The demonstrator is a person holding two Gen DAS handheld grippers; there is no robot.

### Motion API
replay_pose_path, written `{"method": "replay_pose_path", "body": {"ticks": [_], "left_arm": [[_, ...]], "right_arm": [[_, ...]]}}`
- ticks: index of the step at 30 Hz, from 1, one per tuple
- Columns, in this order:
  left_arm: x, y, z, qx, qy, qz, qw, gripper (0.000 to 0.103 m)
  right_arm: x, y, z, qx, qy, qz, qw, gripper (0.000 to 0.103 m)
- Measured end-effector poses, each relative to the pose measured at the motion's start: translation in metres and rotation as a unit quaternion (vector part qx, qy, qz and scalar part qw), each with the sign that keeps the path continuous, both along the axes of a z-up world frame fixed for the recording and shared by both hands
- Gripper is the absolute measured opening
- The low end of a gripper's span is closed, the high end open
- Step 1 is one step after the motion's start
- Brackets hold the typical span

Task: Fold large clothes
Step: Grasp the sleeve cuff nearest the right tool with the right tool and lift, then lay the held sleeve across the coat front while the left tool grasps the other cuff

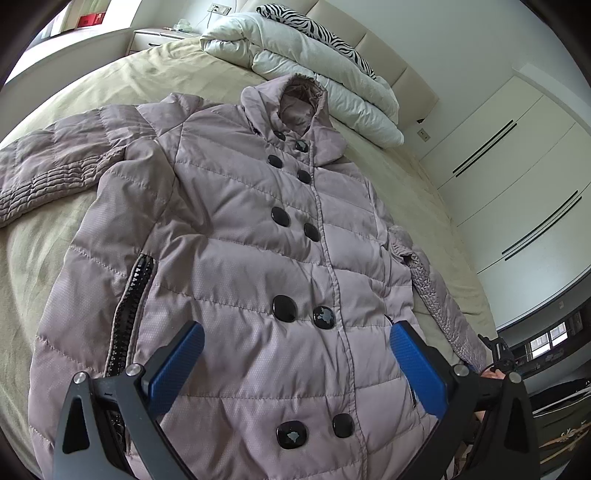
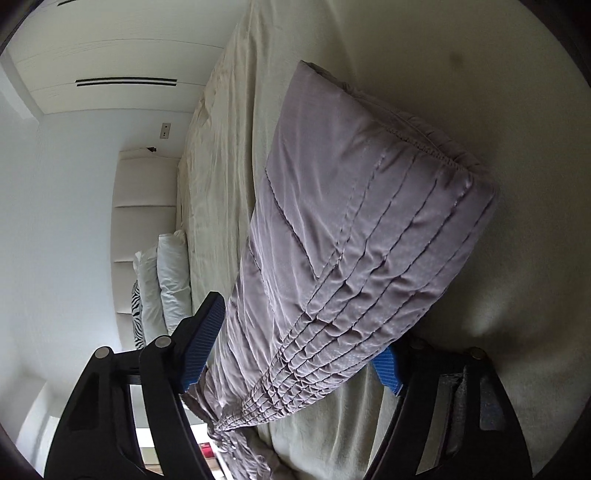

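A mauve quilted coat (image 1: 240,236) with black buttons lies face up on the bed, hood toward the pillows. Its one sleeve (image 1: 55,162) stretches out to the left. The other sleeve (image 1: 436,291) lies along the coat's right side. My left gripper (image 1: 295,354) is open and hovers over the coat's lower front, holding nothing. In the right wrist view that quilted sleeve (image 2: 351,229) fills the frame and runs between the blue pads (image 2: 203,343) of my right gripper (image 2: 295,354). The jaws stand wide apart around the sleeve's cuff end.
The coat lies on a beige bedsheet (image 1: 147,74). A folded white duvet (image 1: 303,74) and a zebra-print pillow (image 1: 325,33) sit at the head of the bed. White wardrobe doors (image 1: 517,155) stand to the right. A nightstand (image 1: 159,37) is at the far left.
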State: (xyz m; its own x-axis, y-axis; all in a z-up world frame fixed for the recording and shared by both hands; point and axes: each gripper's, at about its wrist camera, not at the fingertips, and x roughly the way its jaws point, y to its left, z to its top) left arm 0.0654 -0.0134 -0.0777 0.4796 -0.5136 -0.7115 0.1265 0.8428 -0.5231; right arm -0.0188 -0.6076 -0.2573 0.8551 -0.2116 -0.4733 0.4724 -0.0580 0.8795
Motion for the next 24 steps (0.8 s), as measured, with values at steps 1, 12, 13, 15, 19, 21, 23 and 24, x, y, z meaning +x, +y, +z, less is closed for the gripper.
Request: {"method": "replay_pose_path", "body": {"ticks": [1, 12, 13, 15, 19, 21, 23, 24], "left_arm": [[0.000, 0.003, 0.001, -0.003, -0.001, 0.001, 1.0000, 0.102], [-0.002, 0.035, 0.005, -0.031, -0.021, 0.013, 0.9992, 0.097], [-0.002, 0.039, 0.004, -0.033, -0.021, 0.017, 0.9991, 0.097], [-0.003, 0.048, 0.004, -0.036, -0.023, 0.025, 0.9988, 0.097], [-0.003, 0.071, 0.004, -0.041, -0.025, 0.050, 0.9976, 0.097], [-0.002, 0.084, 0.001, -0.044, -0.024, 0.064, 0.9967, 0.097], [0.000, 0.095, -0.002, -0.046, -0.020, 0.074, 0.9960, 0.097], [0.001, 0.100, -0.004, -0.047, -0.018, 0.079, 0.9956, 0.097]], "right_arm": [[0.003, -0.003, 0.005, -0.019, 0.015, 0.004, 1.000, 0.058], [0.069, 0.068, 0.142, -0.298, 0.111, 0.124, 0.940, 0.014], [0.084, 0.093, 0.162, -0.343, 0.117, 0.150, 0.920, 0.014], [0.112, 0.146, 0.190, -0.420, 0.125, 0.203, 0.875, 0.013], [0.172, 0.269, 0.210, -0.540, 0.152, 0.316, 0.765, 0.013], [0.195, 0.325, 0.200, -0.575, 0.169, 0.367, 0.712, 0.013], [0.212, 0.382, 0.184, -0.598, 0.190, 0.408, 0.663, 0.013], [0.217, 0.403, 0.172, -0.602, 0.200, 0.426, 0.645, 0.013]]}}
